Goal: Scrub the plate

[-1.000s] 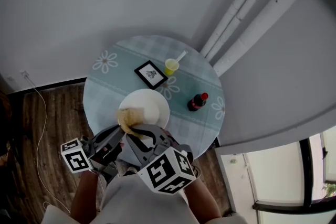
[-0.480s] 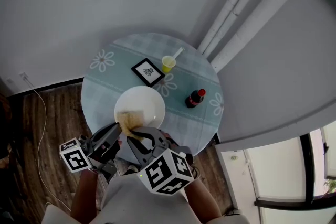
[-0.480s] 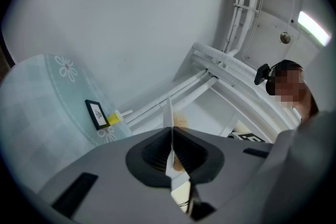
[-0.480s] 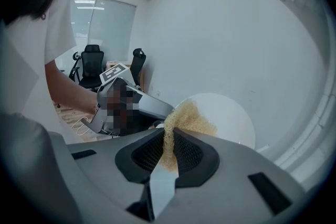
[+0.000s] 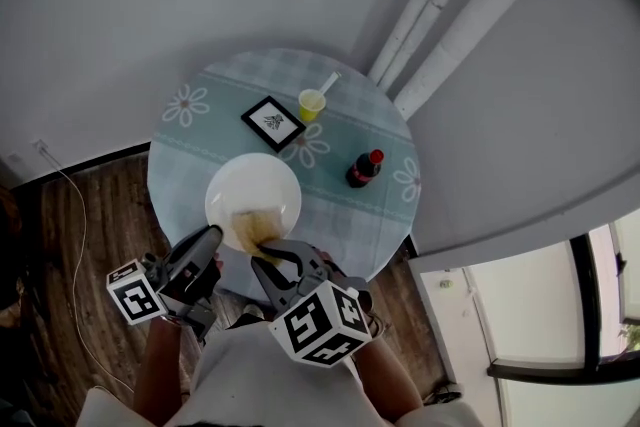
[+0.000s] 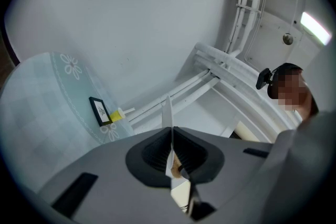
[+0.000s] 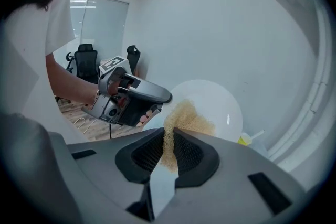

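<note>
White plate edge clamped between left gripper jaws.

Illumination is bright, even and diffuse; shadows around the table are soft. A ceiling lamp, high and to the right of the table, blooms white. Both gripper views show strong fisheye curvature and dark vignetted corners.

The head view looks steeply down from high above the round table, with the plate just below centre. The left gripper view sits close, edge-on to the plate and facing the wall. The right gripper view looks across the plate's face from near (yellow cup at 4 o'clock). All three views share the plate and cup.
</note>
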`<state>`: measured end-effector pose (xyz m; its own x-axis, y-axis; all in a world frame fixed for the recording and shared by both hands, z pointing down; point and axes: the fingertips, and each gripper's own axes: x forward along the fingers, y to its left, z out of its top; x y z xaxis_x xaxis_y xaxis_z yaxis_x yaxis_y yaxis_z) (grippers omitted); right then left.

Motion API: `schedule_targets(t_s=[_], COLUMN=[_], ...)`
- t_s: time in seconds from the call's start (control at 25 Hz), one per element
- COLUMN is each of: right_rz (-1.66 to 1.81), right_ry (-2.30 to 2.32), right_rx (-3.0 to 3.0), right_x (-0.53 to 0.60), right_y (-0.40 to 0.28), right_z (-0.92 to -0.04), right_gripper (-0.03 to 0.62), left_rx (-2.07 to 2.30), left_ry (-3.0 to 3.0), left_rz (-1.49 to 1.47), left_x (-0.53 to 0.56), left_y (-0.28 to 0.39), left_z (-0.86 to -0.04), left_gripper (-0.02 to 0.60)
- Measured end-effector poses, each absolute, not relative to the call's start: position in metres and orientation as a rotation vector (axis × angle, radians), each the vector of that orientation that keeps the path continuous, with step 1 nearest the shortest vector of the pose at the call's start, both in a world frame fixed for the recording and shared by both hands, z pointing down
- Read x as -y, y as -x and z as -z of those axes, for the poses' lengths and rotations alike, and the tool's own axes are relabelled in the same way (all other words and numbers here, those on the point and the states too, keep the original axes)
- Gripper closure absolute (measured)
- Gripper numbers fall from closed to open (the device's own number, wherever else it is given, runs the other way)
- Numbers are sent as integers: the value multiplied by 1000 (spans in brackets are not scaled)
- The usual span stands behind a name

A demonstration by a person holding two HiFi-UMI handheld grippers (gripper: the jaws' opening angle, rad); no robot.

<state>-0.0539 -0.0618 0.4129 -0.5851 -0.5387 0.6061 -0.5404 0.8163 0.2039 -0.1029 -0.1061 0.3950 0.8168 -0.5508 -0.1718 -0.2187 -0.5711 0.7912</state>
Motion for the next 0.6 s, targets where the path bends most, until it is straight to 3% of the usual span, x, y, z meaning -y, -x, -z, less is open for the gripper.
schedule_targets(t_s=[0.6], right_rz=[-36], right_ry=[-971], right_rx=[2242], right_x=[72], right_y=[16], right_z=[-415], right_gripper=[533], left_rx=[504], left_ry=[-2207], left_rz=[489], left_x=[88], left_y=[97], left_z=[-390], left_gripper=[558])
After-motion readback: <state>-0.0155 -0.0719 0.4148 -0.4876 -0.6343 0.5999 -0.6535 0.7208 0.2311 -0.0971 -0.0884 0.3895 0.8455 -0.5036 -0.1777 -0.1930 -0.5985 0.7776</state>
